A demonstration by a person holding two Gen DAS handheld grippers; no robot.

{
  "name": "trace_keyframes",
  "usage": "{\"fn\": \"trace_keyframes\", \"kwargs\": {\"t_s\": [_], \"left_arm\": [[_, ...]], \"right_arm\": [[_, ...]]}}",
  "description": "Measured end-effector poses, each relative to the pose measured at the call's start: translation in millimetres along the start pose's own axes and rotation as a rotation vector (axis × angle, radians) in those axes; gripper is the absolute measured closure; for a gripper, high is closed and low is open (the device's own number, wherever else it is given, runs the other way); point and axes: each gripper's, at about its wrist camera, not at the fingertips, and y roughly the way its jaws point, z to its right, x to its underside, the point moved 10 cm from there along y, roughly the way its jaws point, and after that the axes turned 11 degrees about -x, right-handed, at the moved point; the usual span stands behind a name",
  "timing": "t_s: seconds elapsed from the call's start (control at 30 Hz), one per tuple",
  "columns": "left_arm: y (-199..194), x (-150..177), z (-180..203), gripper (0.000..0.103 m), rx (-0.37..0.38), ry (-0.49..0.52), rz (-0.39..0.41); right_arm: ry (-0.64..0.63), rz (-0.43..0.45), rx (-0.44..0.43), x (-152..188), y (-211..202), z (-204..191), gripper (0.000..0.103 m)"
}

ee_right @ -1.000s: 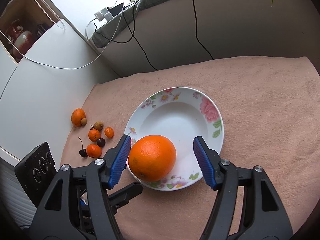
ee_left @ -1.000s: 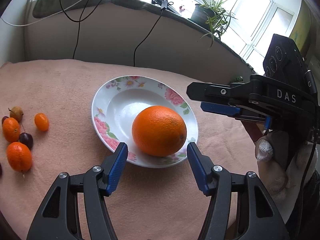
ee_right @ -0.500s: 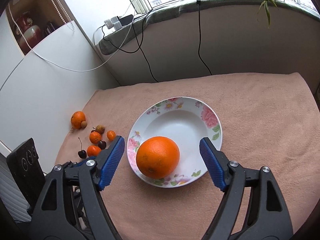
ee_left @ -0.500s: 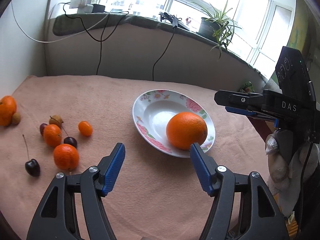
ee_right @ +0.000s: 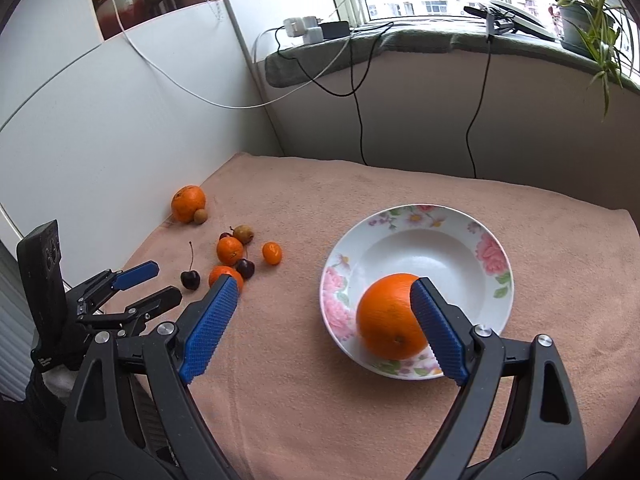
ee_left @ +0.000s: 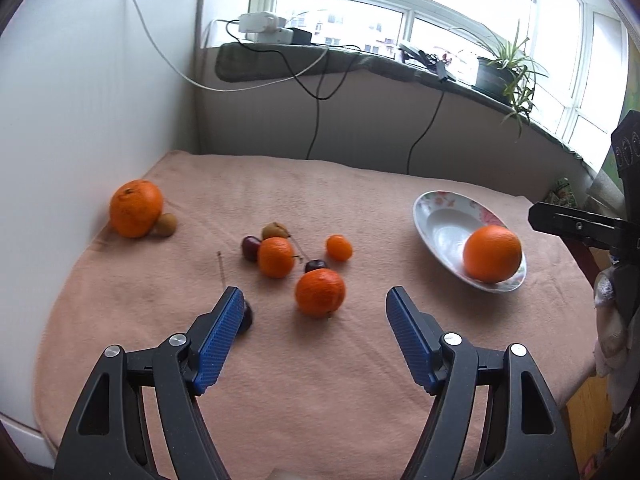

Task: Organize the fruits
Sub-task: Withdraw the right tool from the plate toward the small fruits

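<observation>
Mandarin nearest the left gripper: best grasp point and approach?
Grip the mandarin across its widest middle, coming from the front, where the left gripper already lines up with it, jaws open. It is round, so any diameter works, but a cherry sits close behind it, so stop the fingers short of that.

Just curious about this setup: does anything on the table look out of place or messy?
Only one orange lies in the plate. The other fruit sits scattered on the cloth: mandarins, cherries, another orange by the wall.

text: none legible | labels: none | numbers: none
</observation>
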Motion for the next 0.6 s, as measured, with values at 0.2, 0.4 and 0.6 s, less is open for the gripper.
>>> {"fn": "trace_keyframes", "kwargs": {"t_s": [0.2,0.4,0.6], "left_arm": [[3,14,-35,0.029,-0.055,-0.05,-0.026],[13,23,-49,0.029,-0.038,-0.098,-0.059],[23,30,-56,0.039,-0.014,-0.139,-0.084]], "right_arm": [[-0.034,-0.019,-0.039,2,20,-26,0.013],[-0.088,-0.052,-0.054,7,46,-51,0.013],[-0.122,-0.102,-0.053,12,76,-63,0.013]]}}
